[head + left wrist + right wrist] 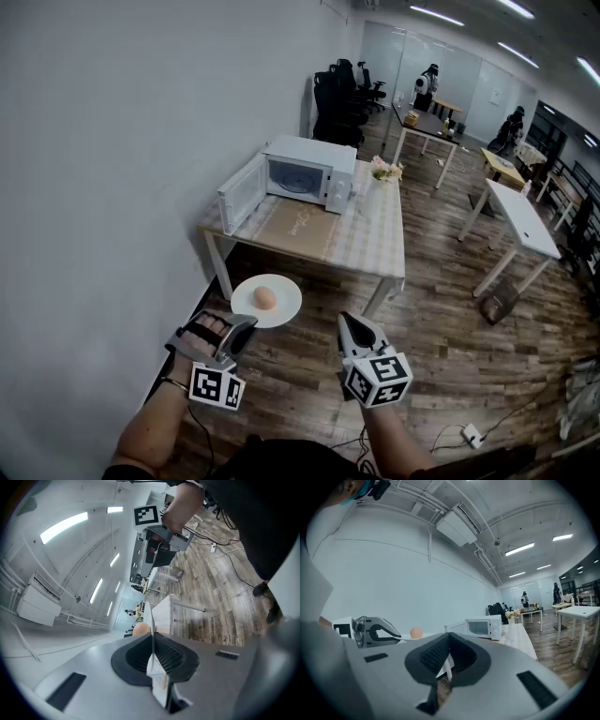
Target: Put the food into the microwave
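Left gripper [243, 325] clamped narrow on the rim of a round white plate [287, 306] carrying a tan egg-shaped food item [265, 298], right gripper [353, 325] pressed together and empty, white microwave [309, 169] with door [241, 192] swung open on a cloth-covered table [375, 234] well ahead, wooden floor [441, 337] between.

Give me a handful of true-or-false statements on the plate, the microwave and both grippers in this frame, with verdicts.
1. The left gripper is clamped on the rim of the plate. True.
2. The microwave has its door shut. False: the door stands open.
3. A round piece of food lies on the plate. True.
4. The right gripper holds a cup. False: its jaws are together with nothing between them.
5. The plate rests on the table. False: it is held in the air over the floor, short of the table.
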`<action>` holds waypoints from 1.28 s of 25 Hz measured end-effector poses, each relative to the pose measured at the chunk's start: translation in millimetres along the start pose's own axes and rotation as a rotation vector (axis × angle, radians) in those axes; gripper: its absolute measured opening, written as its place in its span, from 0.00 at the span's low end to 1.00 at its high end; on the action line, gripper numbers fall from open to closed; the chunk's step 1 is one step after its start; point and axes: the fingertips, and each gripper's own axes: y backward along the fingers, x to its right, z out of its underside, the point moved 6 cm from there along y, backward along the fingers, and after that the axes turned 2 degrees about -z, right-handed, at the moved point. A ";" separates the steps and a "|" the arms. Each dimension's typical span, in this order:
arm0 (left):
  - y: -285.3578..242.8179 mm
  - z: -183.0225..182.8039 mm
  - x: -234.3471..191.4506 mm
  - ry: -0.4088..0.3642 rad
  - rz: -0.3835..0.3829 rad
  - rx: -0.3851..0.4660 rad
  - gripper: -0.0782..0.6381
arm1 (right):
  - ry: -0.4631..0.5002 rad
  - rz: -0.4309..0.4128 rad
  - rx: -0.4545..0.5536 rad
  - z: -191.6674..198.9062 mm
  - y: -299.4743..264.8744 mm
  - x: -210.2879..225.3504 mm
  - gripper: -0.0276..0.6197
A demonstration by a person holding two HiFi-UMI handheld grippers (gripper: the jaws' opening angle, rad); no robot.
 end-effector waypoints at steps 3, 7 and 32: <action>0.6 1.9 5.0 0.008 0.004 -0.007 0.14 | 0.001 -0.002 -0.007 3.3 -0.5 -1.8 0.05; 2.7 4.9 8.1 0.008 0.010 -0.015 0.14 | 0.002 -0.007 -0.007 3.3 0.0 -6.6 0.05; 27.3 44.8 7.9 0.022 -0.007 0.064 0.14 | -0.017 0.048 -0.015 12.8 -19.1 -52.9 0.06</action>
